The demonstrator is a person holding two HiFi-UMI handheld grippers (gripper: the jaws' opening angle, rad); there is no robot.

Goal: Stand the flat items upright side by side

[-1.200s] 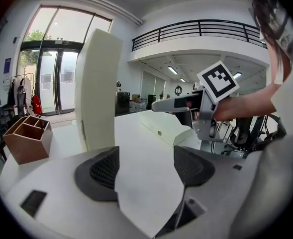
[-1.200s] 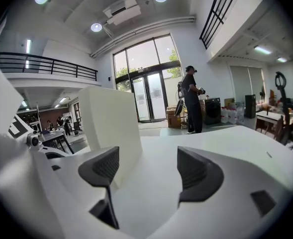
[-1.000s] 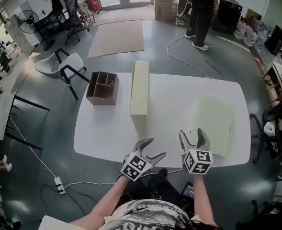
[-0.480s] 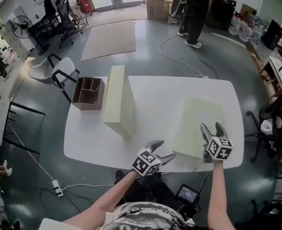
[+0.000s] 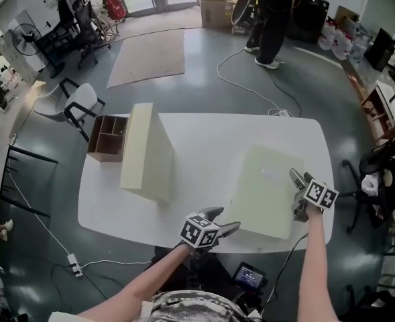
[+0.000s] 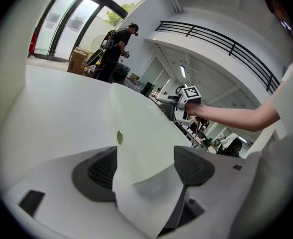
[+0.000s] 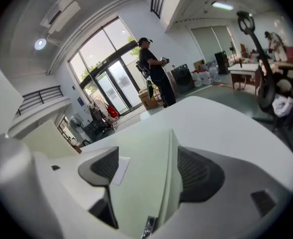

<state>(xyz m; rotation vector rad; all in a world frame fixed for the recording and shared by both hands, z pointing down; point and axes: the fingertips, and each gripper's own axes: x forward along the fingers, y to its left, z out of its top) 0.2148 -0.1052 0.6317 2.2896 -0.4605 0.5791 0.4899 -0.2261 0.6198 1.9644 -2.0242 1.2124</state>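
Observation:
A pale cream flat box [image 5: 264, 190] lies on the white table [image 5: 197, 133] at the right. A second cream flat box [image 5: 147, 154] stands upright on its long edge at the left. My left gripper [image 5: 222, 219] is at the lying box's near left corner. In the left gripper view that corner [image 6: 136, 128] sits between the open jaws of my left gripper [image 6: 146, 158]. My right gripper [image 5: 296, 193] is at the box's right edge. In the right gripper view that edge [image 7: 151, 183] lies between the spread jaws of my right gripper [image 7: 148, 166].
A brown wooden divider box [image 5: 106, 138] sits on the table behind the upright box. A person [image 5: 271, 19] stands beyond the table near cardboard boxes [image 5: 214, 2]. A white chair [image 5: 76, 99] is at the left, and a cable [image 5: 251, 79] runs across the floor.
My right gripper has swung out to the lying box's right edge. My left gripper has come up to its near corner. The view has shifted, and both grippers have stayed open.

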